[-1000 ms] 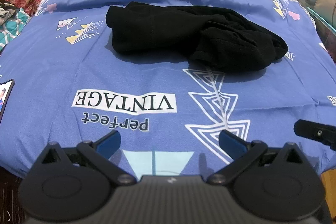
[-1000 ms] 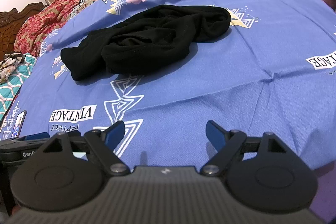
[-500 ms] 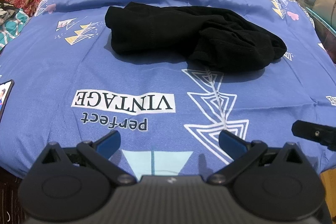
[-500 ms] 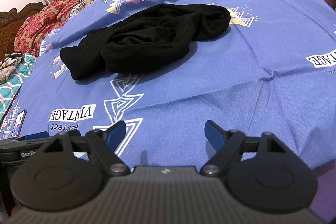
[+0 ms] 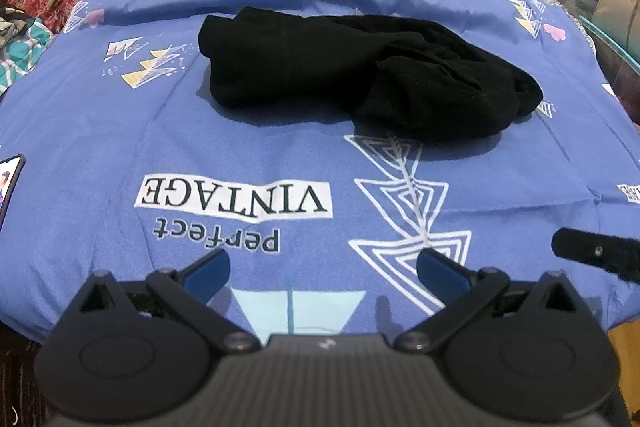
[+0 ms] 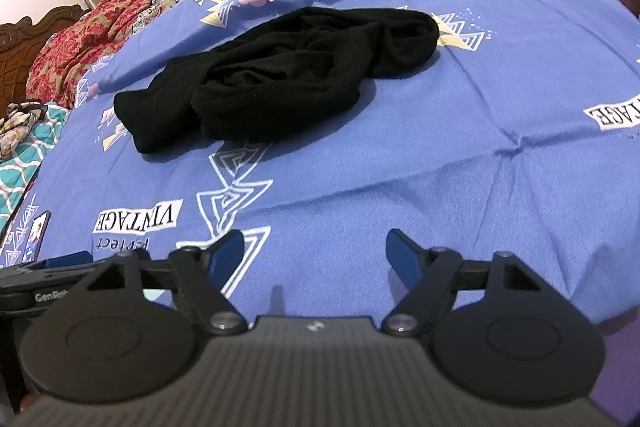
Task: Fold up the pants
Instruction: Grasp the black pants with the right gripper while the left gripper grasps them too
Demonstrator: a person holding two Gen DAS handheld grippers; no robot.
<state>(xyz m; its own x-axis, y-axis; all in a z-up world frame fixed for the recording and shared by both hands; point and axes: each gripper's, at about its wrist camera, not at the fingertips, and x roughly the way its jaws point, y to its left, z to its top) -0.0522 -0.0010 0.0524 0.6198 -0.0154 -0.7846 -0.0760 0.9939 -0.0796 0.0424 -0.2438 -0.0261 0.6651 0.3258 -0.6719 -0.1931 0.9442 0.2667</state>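
Pants (image 5: 360, 75), black and crumpled in a heap, lie mid-bed on the blue printed sheet (image 5: 100, 155), well away from its near edge. Over that edge hang the left gripper (image 5: 323, 267), fingers wide and empty, and the right gripper (image 6: 315, 251), whose jaws have just been closing, nothing between them.

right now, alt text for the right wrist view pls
Crumpled black pants lie on a blue patterned bedsheet, unfolded. The right tool sits open near the sheet's front edge, holding nothing, jaws having just narrowed slightly.
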